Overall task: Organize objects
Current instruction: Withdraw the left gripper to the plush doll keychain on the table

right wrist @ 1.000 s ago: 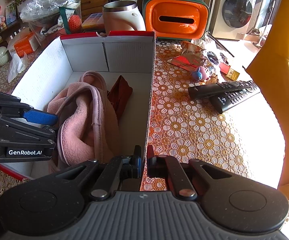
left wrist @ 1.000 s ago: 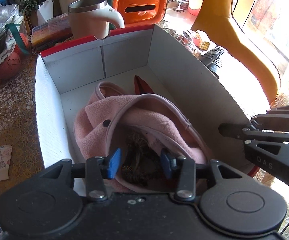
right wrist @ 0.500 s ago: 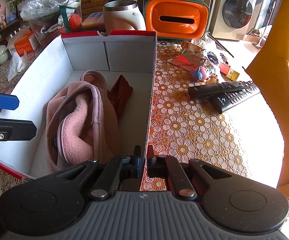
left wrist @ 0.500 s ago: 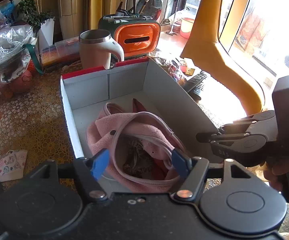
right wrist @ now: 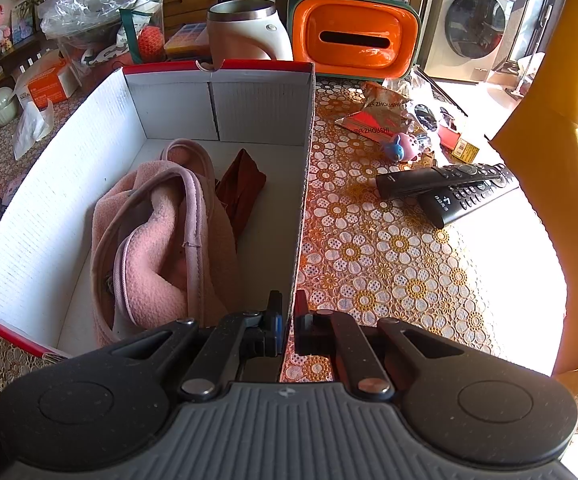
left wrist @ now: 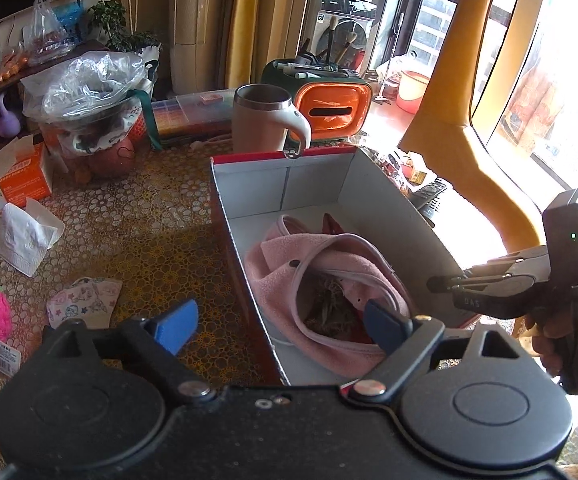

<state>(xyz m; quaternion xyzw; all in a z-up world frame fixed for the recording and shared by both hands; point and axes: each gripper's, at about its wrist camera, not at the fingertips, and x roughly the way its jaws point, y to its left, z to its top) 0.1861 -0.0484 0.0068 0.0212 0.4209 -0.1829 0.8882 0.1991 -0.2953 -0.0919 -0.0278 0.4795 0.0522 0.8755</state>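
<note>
Pulled up from the pink bag [left wrist: 321,280], our left gripper [left wrist: 285,326] gapes empty, while our right gripper [right wrist: 287,326] pinches the box [right wrist: 303,184] wall, steadying it.

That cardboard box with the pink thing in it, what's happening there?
A person is tidying a cluttered table with a handheld gripper in each hand. The right gripper is shut on the near side wall of the box, steadying it. A pink fleece bag lies inside. The left gripper has just been opening and holds nothing; its jaws stand wide above the box's near end.
</note>
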